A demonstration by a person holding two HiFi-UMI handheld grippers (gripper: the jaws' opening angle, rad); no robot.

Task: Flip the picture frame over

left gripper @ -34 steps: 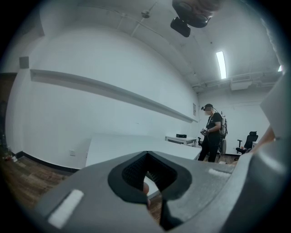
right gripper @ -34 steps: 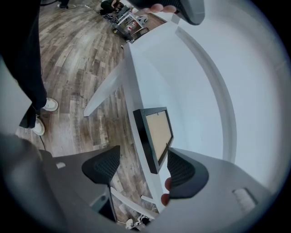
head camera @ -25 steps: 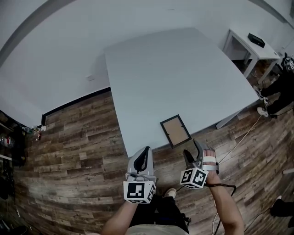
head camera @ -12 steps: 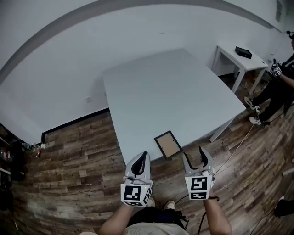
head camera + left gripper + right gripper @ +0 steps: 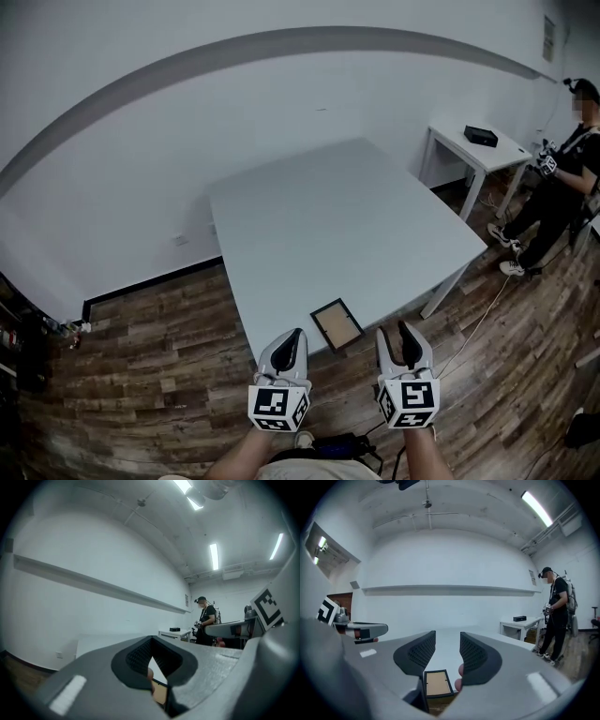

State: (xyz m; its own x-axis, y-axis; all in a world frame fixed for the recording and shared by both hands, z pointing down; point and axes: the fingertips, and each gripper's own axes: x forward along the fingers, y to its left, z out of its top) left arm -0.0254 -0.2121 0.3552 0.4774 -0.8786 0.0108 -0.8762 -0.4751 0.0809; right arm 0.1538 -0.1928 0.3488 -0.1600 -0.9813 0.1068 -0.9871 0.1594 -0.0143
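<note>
The picture frame (image 5: 336, 323) lies flat near the front edge of the white table (image 5: 328, 216), black rim around a brown cardboard panel. Both grippers hover short of the table edge, not touching it. My left gripper (image 5: 292, 339) is to the frame's left, its jaws pressed together and empty. In the left gripper view a sliver of the frame (image 5: 159, 693) shows through the gap under the left gripper (image 5: 151, 639). My right gripper (image 5: 396, 336) is to the frame's right with its jaws apart. The right gripper view shows the frame (image 5: 438, 683) low between the right gripper (image 5: 447, 645) jaws.
A small white side table (image 5: 469, 150) with a black box (image 5: 480, 136) stands at the right. A person (image 5: 562, 169) stands beyond it. A cable (image 5: 478, 323) runs over the wooden floor (image 5: 141, 347) by the table leg (image 5: 445, 286).
The head view has swung upward, so the table and frame sit lower and smaller. The right gripper has turned straight and drawn level with the left. The frame has not moved.
</note>
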